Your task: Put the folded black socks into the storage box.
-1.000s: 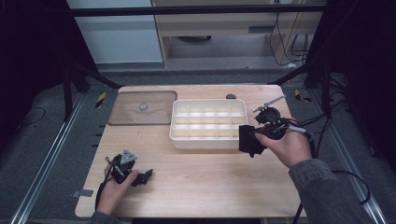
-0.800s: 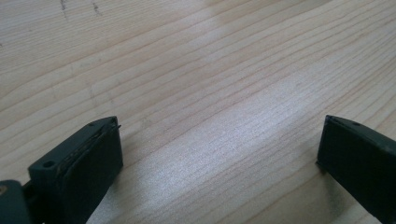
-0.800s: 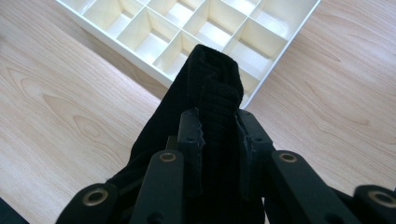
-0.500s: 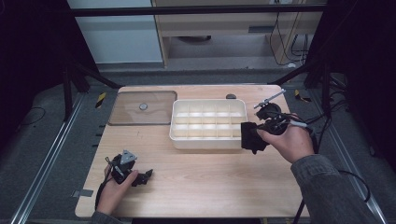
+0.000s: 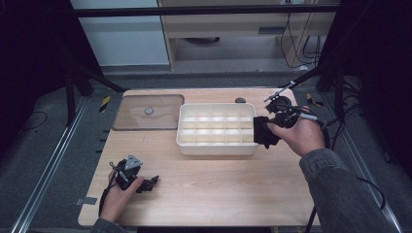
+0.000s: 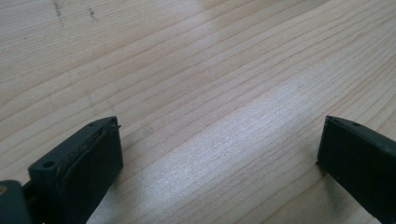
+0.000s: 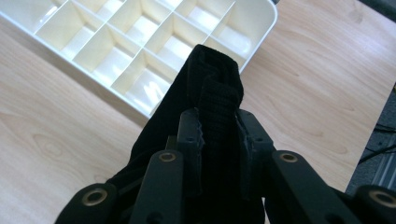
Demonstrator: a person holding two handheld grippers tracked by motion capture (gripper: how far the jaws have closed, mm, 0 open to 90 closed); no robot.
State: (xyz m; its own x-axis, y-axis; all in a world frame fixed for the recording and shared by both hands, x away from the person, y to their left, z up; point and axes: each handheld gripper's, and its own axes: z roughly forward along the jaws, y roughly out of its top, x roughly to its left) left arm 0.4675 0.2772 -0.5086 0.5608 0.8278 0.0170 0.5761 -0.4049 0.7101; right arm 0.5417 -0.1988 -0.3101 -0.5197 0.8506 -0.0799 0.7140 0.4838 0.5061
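Note:
A folded black fabric piece [image 7: 210,84] with a ribbed strap down its middle is pinched between the jaws of my right gripper [image 7: 219,126], which is shut on it. In the high view that gripper [image 5: 272,124] holds the black fabric [image 5: 261,132] at the right end of a cream divided tray [image 5: 216,146], just over its edge. The tray's compartments [image 7: 140,42] look empty. My left gripper [image 5: 150,183] rests low at the table's front left, held by a hand. Its jaws [image 6: 219,154] stand wide open over bare wood.
A clear brownish lid [image 5: 148,112] with a small knob lies flat to the left of the tray. A small dark object [image 5: 240,100] sits behind the tray. The wooden table [image 5: 218,184] has free room in front of the tray.
My right gripper has carried the black fabric a little up and toward the back along the tray's right end. The left gripper has stayed put.

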